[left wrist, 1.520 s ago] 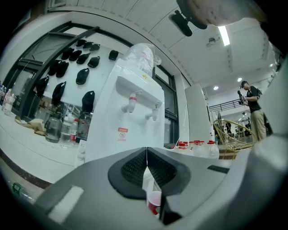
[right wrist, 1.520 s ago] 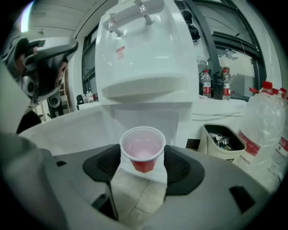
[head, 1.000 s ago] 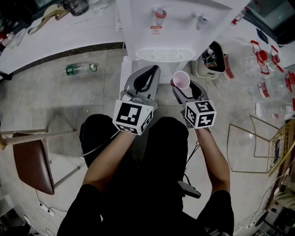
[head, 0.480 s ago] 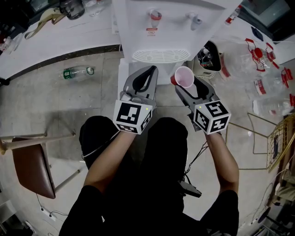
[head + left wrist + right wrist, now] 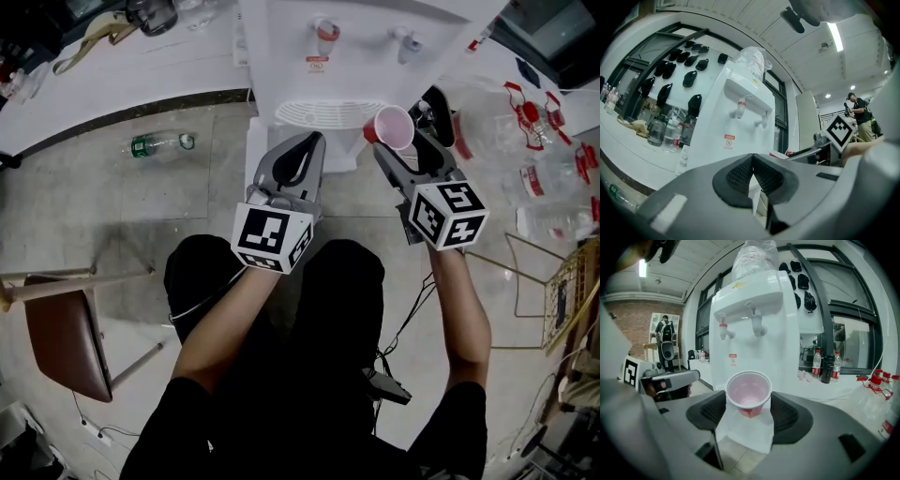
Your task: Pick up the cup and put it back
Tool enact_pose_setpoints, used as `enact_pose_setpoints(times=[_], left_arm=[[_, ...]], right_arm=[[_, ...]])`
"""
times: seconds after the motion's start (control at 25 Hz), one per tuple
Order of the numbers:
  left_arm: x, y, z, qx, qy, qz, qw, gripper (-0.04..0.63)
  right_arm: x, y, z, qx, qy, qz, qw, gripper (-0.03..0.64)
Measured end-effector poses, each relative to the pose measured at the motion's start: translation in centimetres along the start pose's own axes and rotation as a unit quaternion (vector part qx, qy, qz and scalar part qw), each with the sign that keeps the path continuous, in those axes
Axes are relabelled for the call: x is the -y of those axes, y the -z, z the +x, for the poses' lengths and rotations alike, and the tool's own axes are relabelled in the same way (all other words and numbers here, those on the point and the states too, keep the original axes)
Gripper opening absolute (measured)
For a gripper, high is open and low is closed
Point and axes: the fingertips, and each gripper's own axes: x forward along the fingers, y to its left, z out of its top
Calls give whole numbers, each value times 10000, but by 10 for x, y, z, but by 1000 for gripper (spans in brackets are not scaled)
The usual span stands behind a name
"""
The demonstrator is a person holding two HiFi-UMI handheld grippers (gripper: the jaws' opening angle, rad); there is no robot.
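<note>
With the right gripper (image 5: 403,146) clamped wide on the upright pink cup (image 5: 749,391) at upper centre-right before the dispenser (image 5: 319,56), carry it level and squeeze gently lest its thin wall buckle; the left gripper (image 5: 302,148) rests closed, empty.

Head camera looks steeply down over left gripper (image 5: 311,142) and right gripper (image 5: 400,141); their own cameras face the shared dispenser (image 5: 361,66), close.
</note>
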Motion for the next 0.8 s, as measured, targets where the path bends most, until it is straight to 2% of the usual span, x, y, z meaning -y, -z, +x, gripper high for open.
enact_pose_setpoints(times=[0.36, 0.8], left_arm=[[-1, 0, -3, -19, 29, 50, 10000, 8], [-4, 0, -2, -41, 36, 19, 10000, 8]], right_arm=[[16, -4, 27, -99, 185, -41, 9998, 285], [21, -6, 46, -266, 83, 127, 9995, 285]])
